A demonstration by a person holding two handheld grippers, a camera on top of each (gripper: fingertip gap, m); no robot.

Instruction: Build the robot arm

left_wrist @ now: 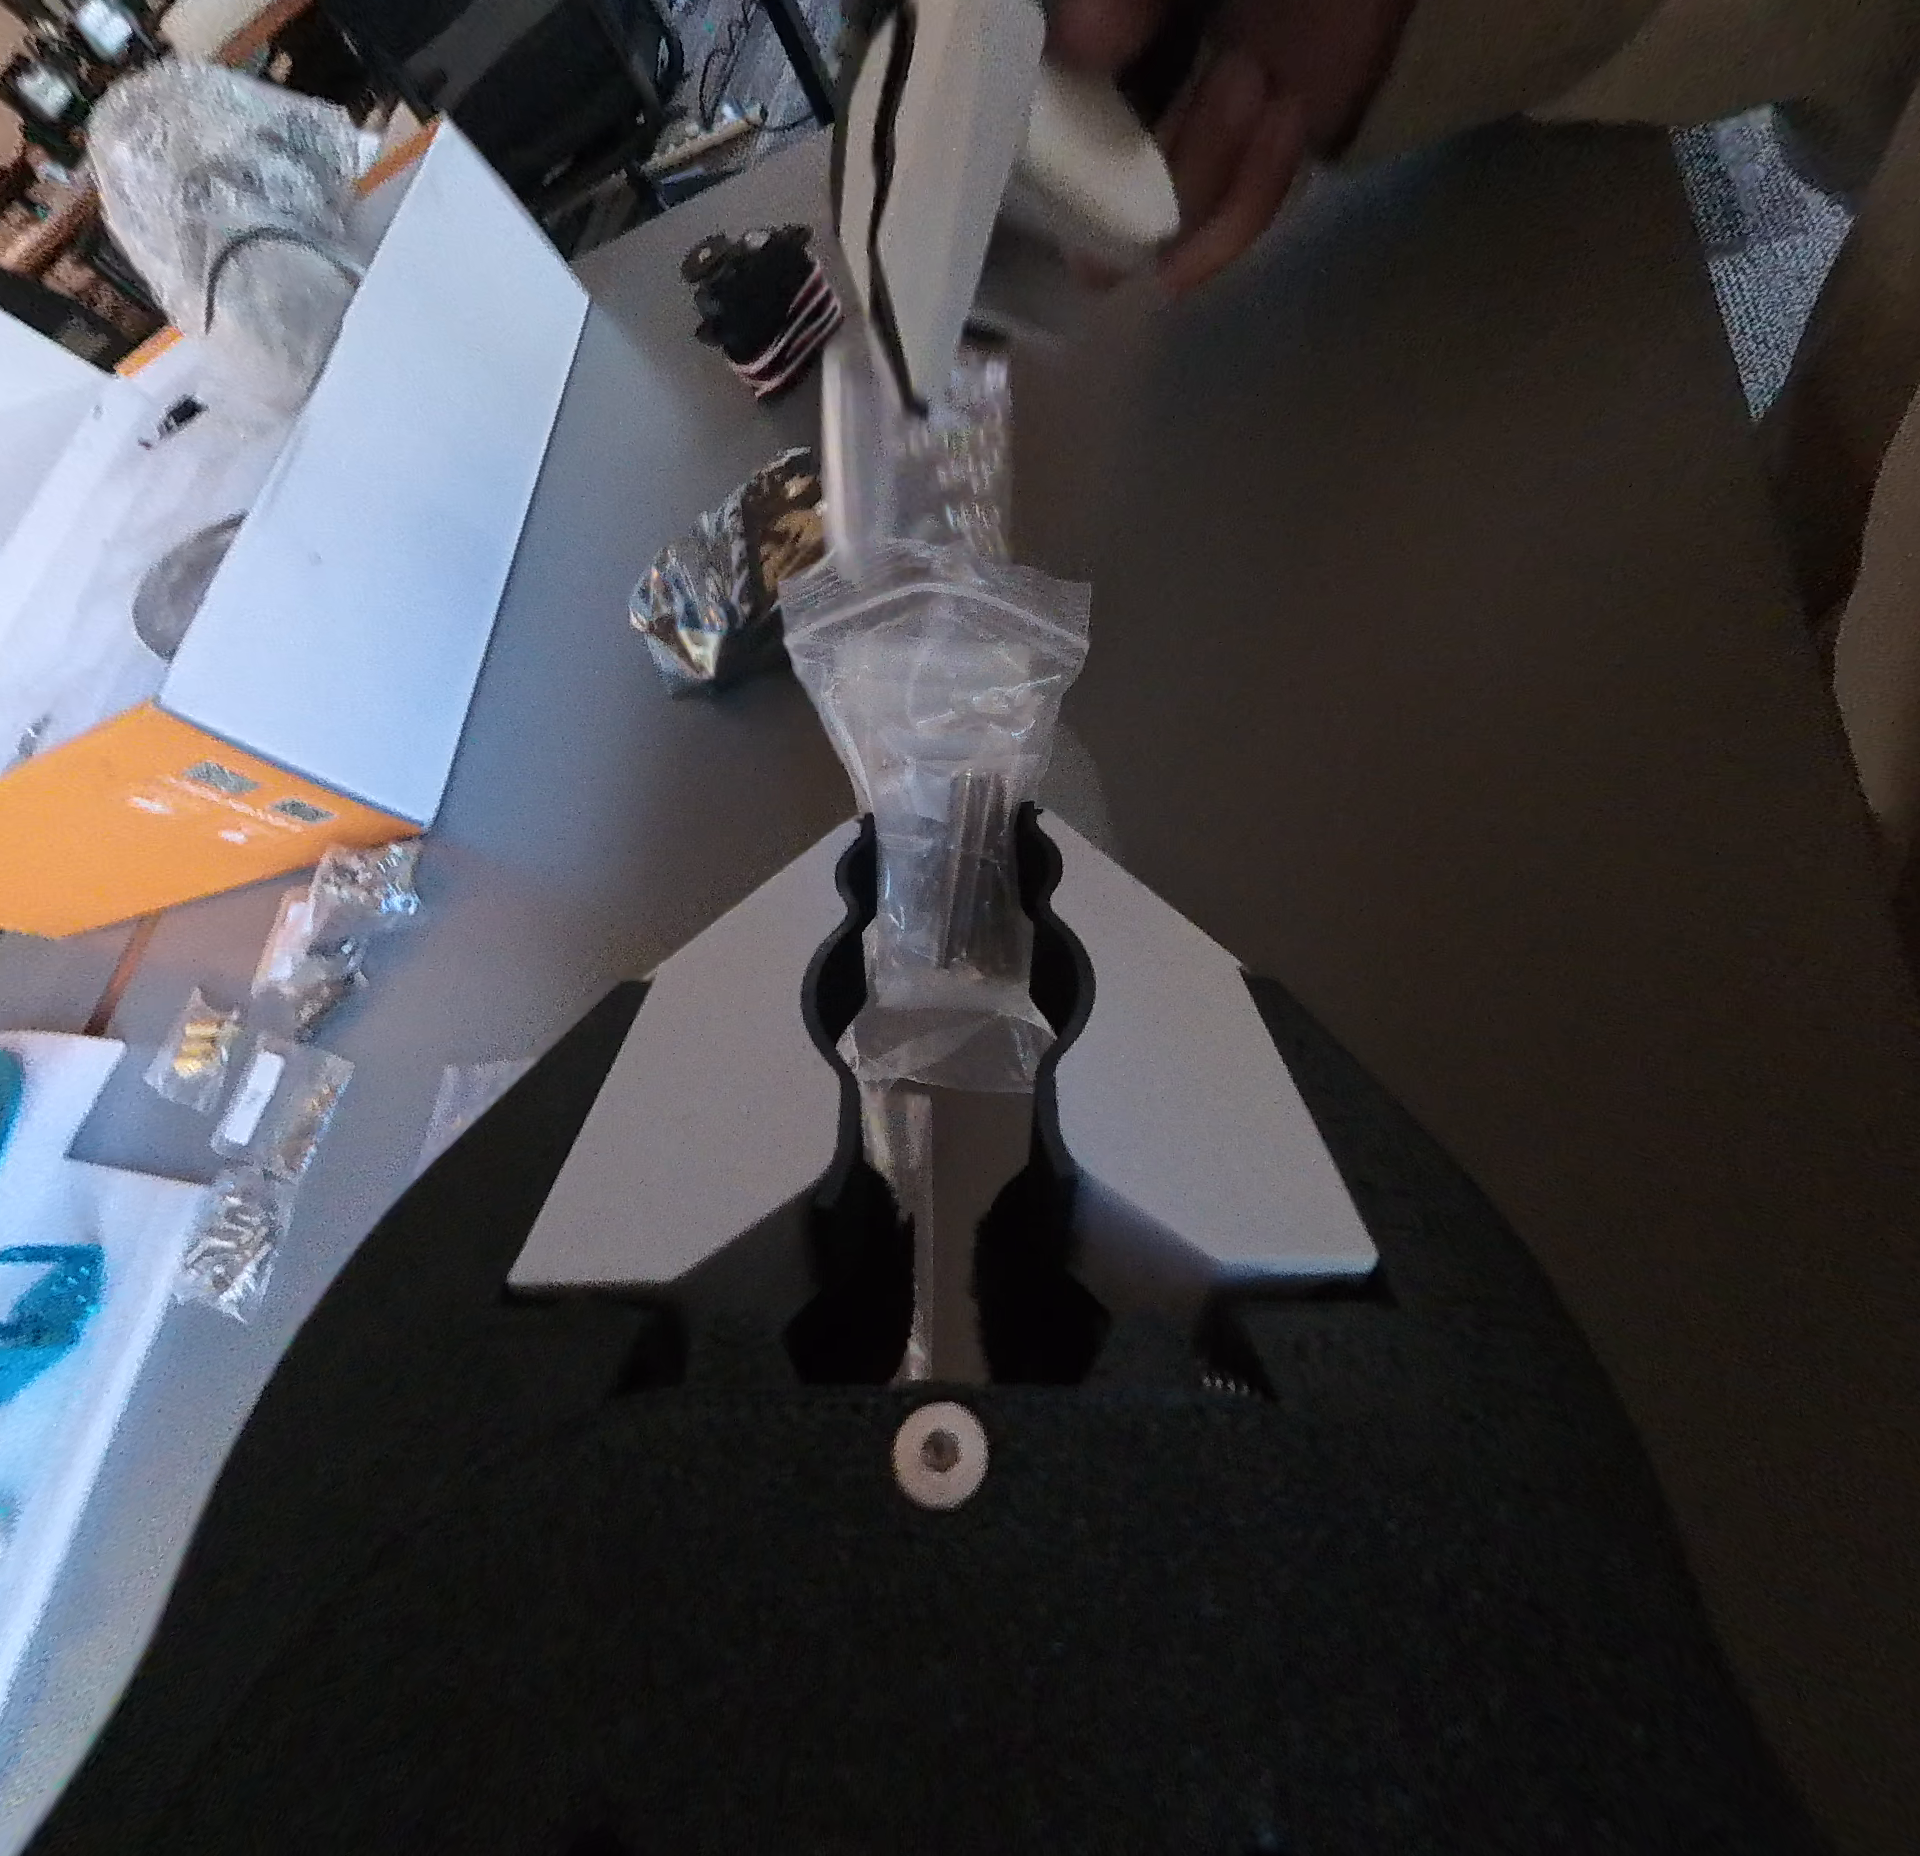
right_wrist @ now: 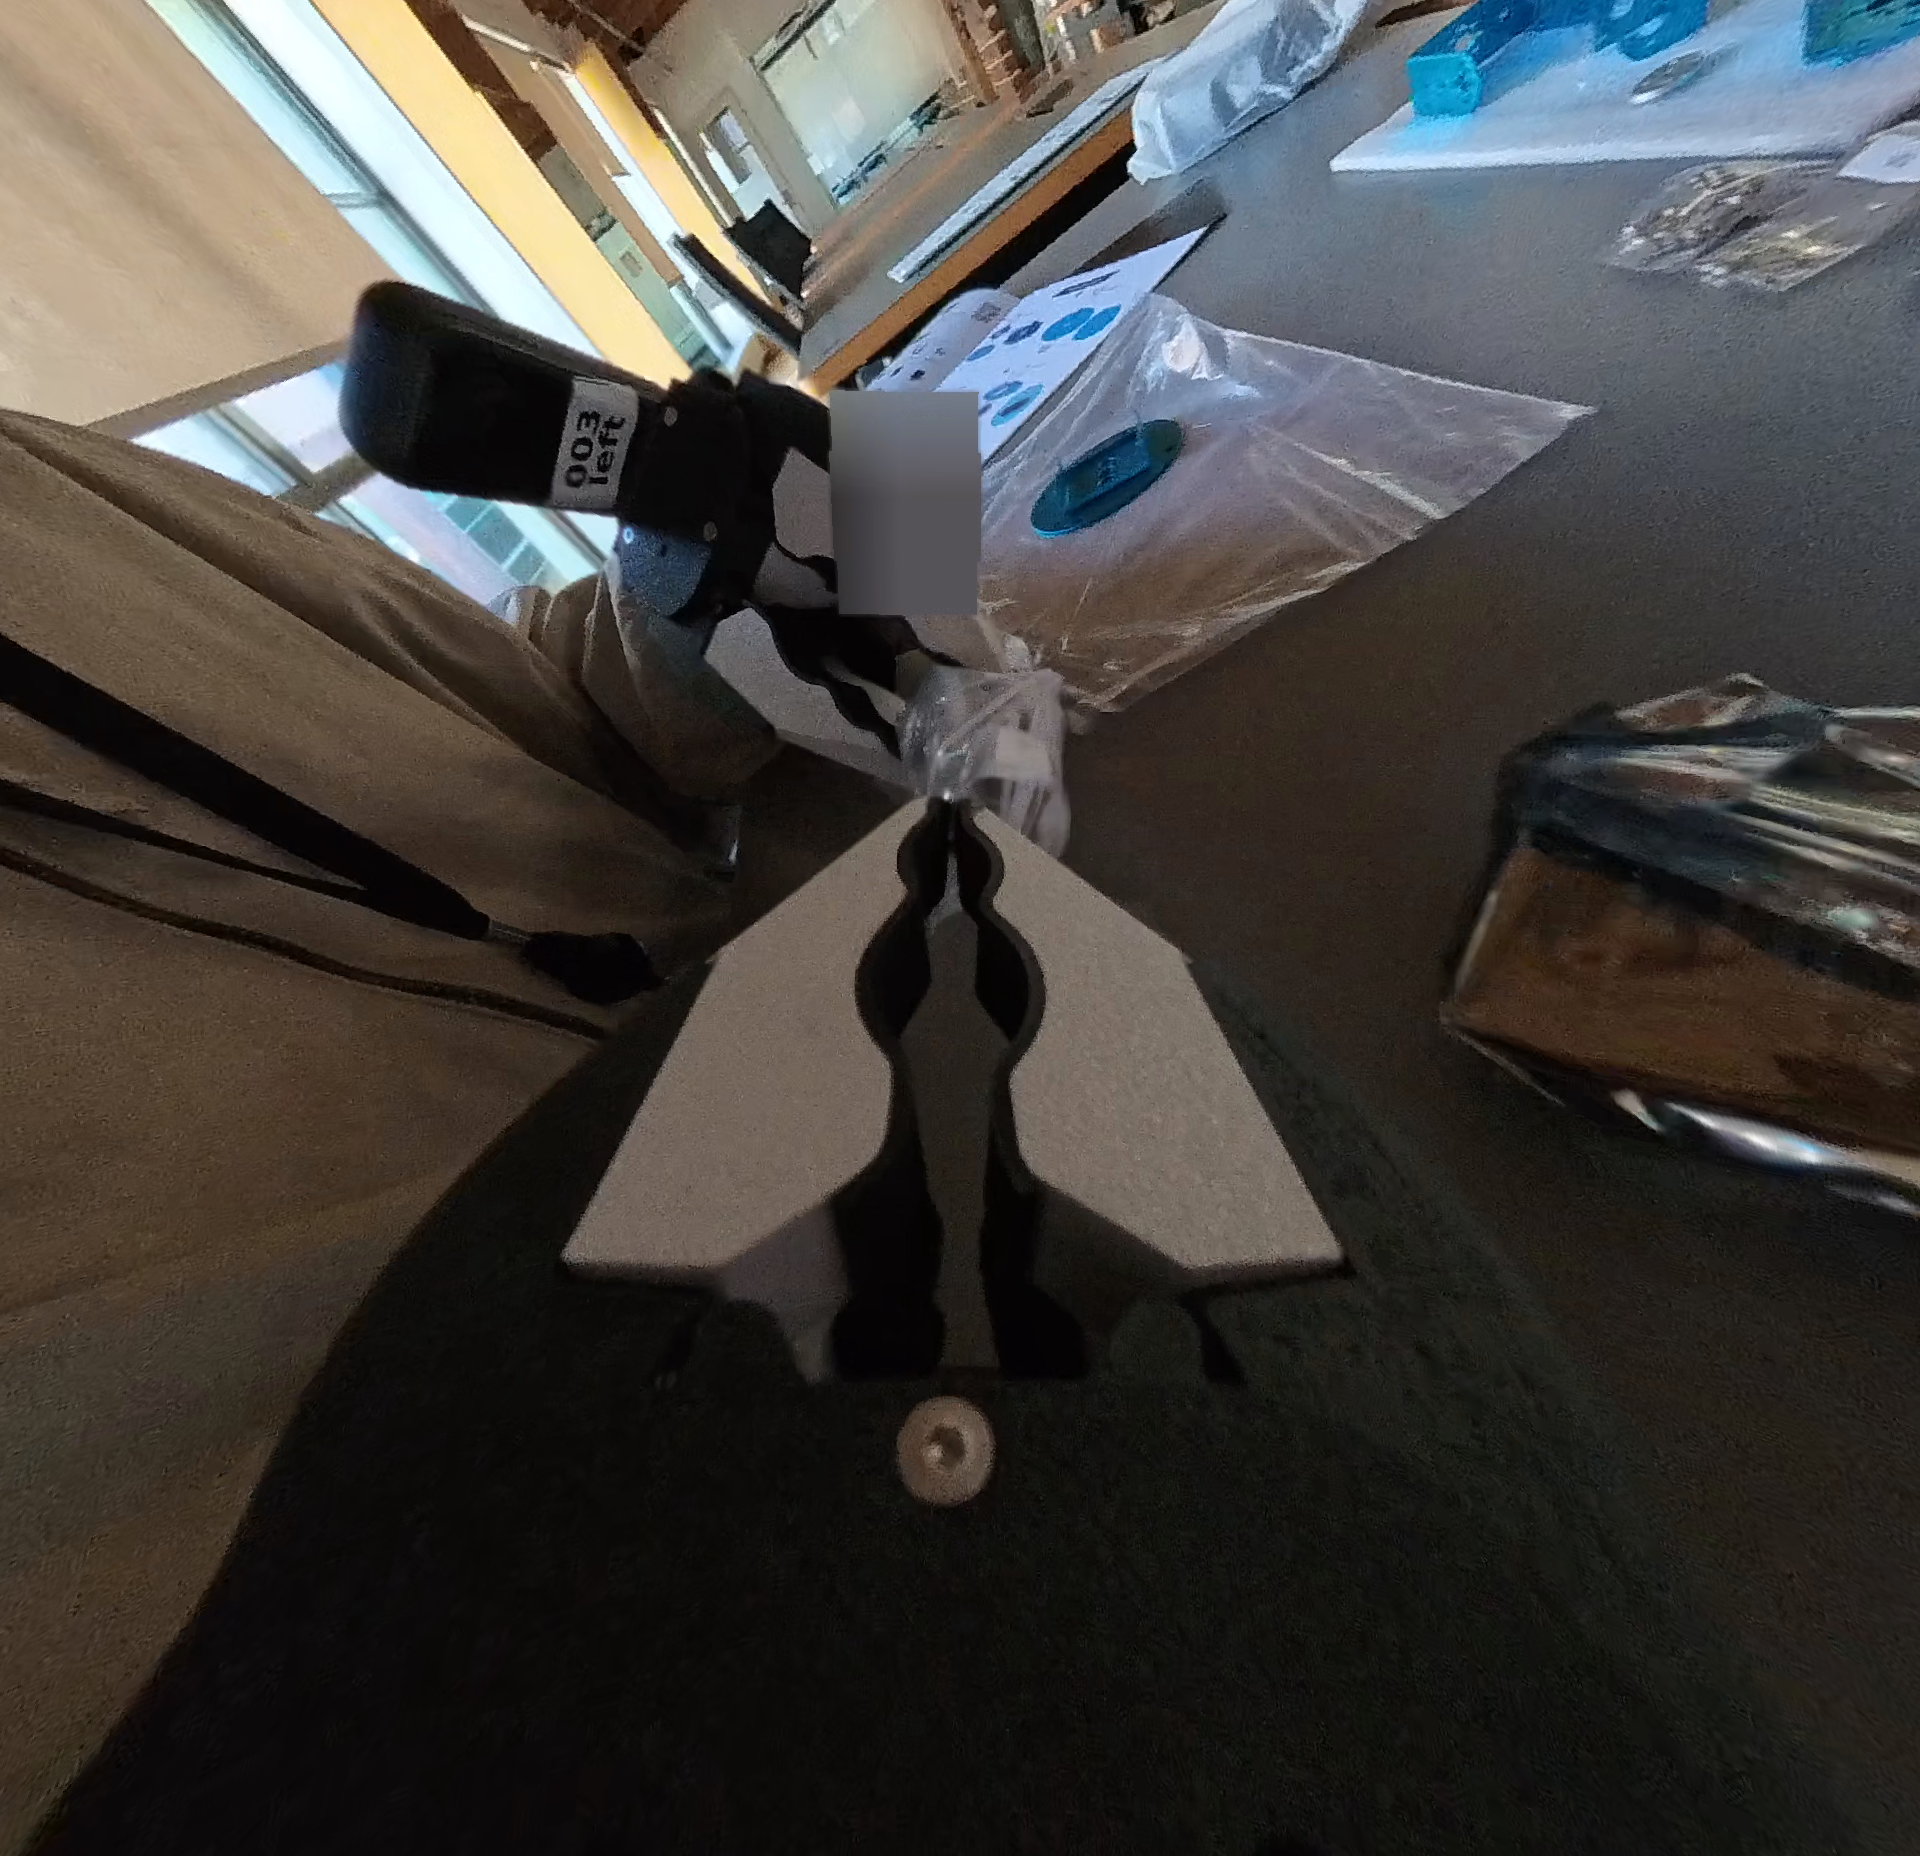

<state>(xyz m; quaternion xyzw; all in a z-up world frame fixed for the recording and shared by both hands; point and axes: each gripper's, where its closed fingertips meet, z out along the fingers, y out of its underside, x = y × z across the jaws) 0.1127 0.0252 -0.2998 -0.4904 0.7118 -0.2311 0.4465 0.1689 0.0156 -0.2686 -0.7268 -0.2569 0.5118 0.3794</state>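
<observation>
My left gripper (left_wrist: 951,845) is shut on a small clear plastic zip bag (left_wrist: 935,705) with thin dark metal rods inside. Both pads press on the bag's lower half and hold it up over the grey table (left_wrist: 644,767). My right gripper (right_wrist: 948,809) is shut on the bag's (right_wrist: 997,736) other end, with crumpled plastic pinched at its fingertips. In the left wrist view the right gripper (left_wrist: 914,404) comes down from the top onto the bag's upper edge. In the right wrist view the left gripper (right_wrist: 883,705) grips the bag from the far side.
A white box with an orange side (left_wrist: 364,518), several small hardware bags (left_wrist: 260,1079) and a foil-wrapped pack (left_wrist: 727,580) lie left of the grippers. A wrapped brown box (right_wrist: 1683,933), a large clear bag with a blue disc (right_wrist: 1195,518) and blue parts (right_wrist: 1558,9) lie beyond. A person's beige clothing (right_wrist: 260,767) is close.
</observation>
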